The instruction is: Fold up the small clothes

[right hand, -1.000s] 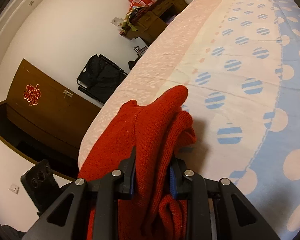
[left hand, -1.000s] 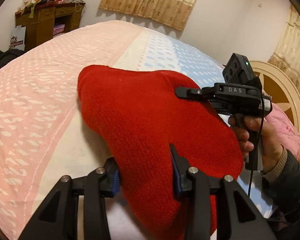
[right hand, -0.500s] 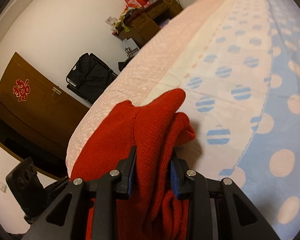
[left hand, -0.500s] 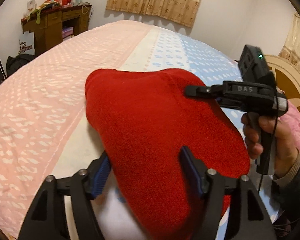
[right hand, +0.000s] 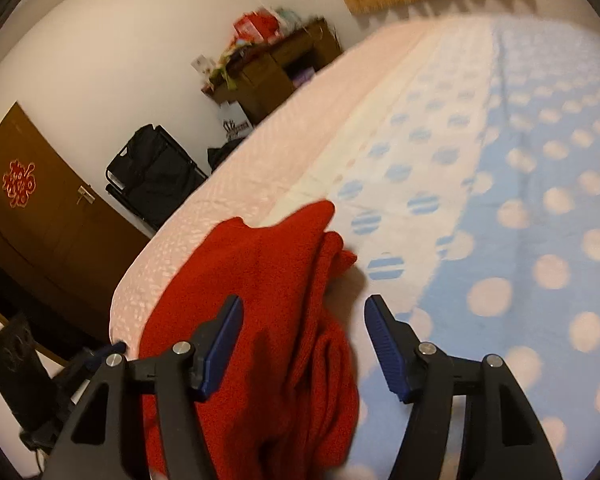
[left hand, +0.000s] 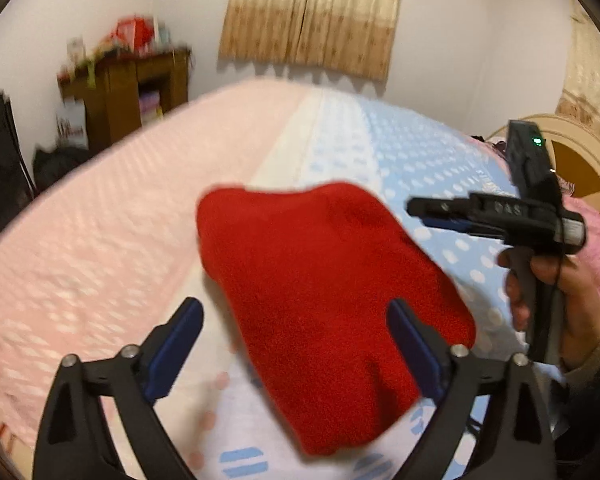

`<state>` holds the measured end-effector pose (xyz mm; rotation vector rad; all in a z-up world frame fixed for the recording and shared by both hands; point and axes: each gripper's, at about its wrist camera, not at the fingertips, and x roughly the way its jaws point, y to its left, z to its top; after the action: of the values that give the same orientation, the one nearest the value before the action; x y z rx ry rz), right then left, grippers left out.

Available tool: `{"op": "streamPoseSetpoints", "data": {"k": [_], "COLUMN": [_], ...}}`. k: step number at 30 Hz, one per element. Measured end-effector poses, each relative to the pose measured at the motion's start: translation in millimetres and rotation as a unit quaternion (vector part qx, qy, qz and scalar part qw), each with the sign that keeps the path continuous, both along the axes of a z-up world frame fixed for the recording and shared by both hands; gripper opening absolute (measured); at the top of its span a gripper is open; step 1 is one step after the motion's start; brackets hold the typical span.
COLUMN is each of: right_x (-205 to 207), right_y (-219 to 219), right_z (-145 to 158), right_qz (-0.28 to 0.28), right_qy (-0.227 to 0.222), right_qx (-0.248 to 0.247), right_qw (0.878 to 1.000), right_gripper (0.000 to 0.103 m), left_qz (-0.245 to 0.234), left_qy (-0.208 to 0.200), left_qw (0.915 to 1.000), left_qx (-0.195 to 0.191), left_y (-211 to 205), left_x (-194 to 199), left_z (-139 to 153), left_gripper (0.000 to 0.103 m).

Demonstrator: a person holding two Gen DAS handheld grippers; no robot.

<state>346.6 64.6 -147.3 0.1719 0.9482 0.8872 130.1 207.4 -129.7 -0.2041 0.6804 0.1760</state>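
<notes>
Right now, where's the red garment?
The red garment lies folded on the bed, over the white strip between pink and blue. In both wrist views it sits between opening jaws, pads off it.

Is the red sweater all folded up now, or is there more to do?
Looks nearly done: the red sweater lies doubled over in layers on the bed. Right now both claws are opening. The left claw and right claw no longer pinch it. Left to do: maybe one more fold or some tidying; its right edge looks bunched.
</notes>
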Motion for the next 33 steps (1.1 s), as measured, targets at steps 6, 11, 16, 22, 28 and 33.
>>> {"op": "streamPoseSetpoints", "data": {"k": [6, 11, 16, 22, 28, 33], "right_x": [-64.1, -107.6, -141.2, -159.5, -165.5, -166.6], "right_y": [-22.4, -31.3, -47.8, -58.4, -54.6, -49.6], "right_z": [42.6, 58.0, 75.1, 93.3, 95.6, 90.9], "right_qz": [-0.014, -0.023, -0.044, -0.052, -0.045, -0.04], "right_qy": [-0.101, -0.153, -0.19, -0.207, -0.209, -0.207], "right_qx": [-0.037, -0.07, -0.078, -0.068, -0.067, -0.069], "right_qw": [0.994, 0.986, 0.978, 0.975, 0.975, 0.975], "right_gripper": [0.065, 0.066, 0.067, 0.071, 0.072, 0.073], "left_qz": [0.004, 0.011, 0.019, 0.017, 0.013, 0.012], "left_qy": [-0.035, -0.061, -0.087, -0.098, -0.096, -0.093], "left_qw": [0.9981, 0.996, 0.9945, 0.9939, 0.9941, 0.9945], "left_qx": [0.051, 0.064, 0.055, 0.048, 0.048, 0.046], "left_y": [-16.8, -23.0, -23.8, -25.0, -29.0, -33.0], "left_x": [-24.0, -34.7, -42.8, -45.0, -44.9, -43.5], "left_z": [23.1, 39.4, 51.8, 54.7, 52.1, 49.5], "left_gripper": [0.097, 0.098, 0.103, 0.103, 0.103, 0.103]}}
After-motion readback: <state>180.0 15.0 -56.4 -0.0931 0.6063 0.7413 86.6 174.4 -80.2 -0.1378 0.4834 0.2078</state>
